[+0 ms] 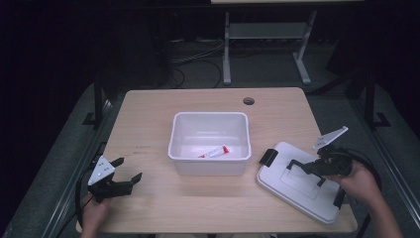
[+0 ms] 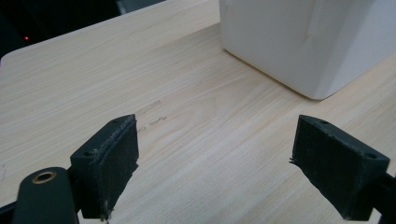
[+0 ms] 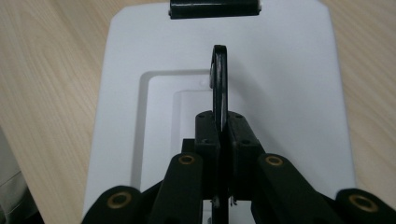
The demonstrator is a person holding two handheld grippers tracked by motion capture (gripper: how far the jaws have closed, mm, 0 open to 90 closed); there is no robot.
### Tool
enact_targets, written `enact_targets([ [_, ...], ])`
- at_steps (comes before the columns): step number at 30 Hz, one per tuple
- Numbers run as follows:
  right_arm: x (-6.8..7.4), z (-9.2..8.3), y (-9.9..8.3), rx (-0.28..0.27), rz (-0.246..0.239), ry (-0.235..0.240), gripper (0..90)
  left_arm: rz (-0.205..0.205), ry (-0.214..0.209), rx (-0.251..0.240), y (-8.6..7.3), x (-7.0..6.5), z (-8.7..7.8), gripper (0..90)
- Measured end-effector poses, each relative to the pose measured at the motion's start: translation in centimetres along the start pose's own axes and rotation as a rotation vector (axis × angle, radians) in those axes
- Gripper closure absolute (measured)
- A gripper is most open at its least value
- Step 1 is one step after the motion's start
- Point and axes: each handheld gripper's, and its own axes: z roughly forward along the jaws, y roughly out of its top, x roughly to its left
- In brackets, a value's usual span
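Hand-held gripper (image 3: 219, 135) clamps lid handle (image 3: 219, 79) (white lid (image 3: 289, 93)).

The light wooden table (image 1: 148, 109) carries a white open bin (image 1: 210, 144) at about its middle, standing directly on the top. To the right of the bin, near the table's right front corner, a white lid (image 1: 297, 183) lies flat on the wood at a slant, with a black clip at its end nearest the bin and a black handle on its top. Behind the bin and slightly to its right, close to the far edge, the tabletop has a small round cable hole (image 1: 248, 101).
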Motion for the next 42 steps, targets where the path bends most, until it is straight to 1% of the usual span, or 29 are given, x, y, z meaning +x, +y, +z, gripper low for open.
enact_targets([
  [6,0.7,-2.0,0.6,-0.022,-0.020,-0.013,84.2,-0.002,0.000,-0.001,0.0,0.0,0.0,13.8],
  [8,0.9,-2.6,0.9,-0.026,-0.034,-0.011,84.2,-0.006,0.001,-0.005,0.0,0.0,-0.1,13.8],
  [11,1.4,-3.8,1.4,-0.033,-0.053,-0.022,84.1,-0.005,0.002,-0.006,0.0,0.1,-0.1,13.8],
  [15,2.0,-5.1,1.9,-0.054,-0.075,-0.031,84.2,-0.005,0.003,-0.006,0.0,0.2,-0.2,13.8],
  [23,3.0,-6.8,2.8,-0.051,-0.117,-0.042,84.2,-0.006,0.001,-0.007,0.0,0.1,-0.2,13.8],
  [26,3.4,-7.6,3.2,-0.051,-0.136,-0.065,84.2,-0.001,0.001,-0.003,0.0,0.1,-0.2,13.8],
  [31,3.8,-8.7,3.8,-0.057,-0.156,-0.064,84.2,-0.013,0.004,-0.008,0.0,0.2,-0.2,13.8],
  [37,4.5,-10.2,5.0,-0.060,-0.183,-0.062,84.2,-0.013,0.003,-0.007,-0.1,0.2,-0.1,13.8],
  [42,4.9,-11.2,6.4,-0.069,-0.205,-0.056,84.2,-0.010,0.002,-0.005,-0.1,0.3,-0.1,13.8],
])
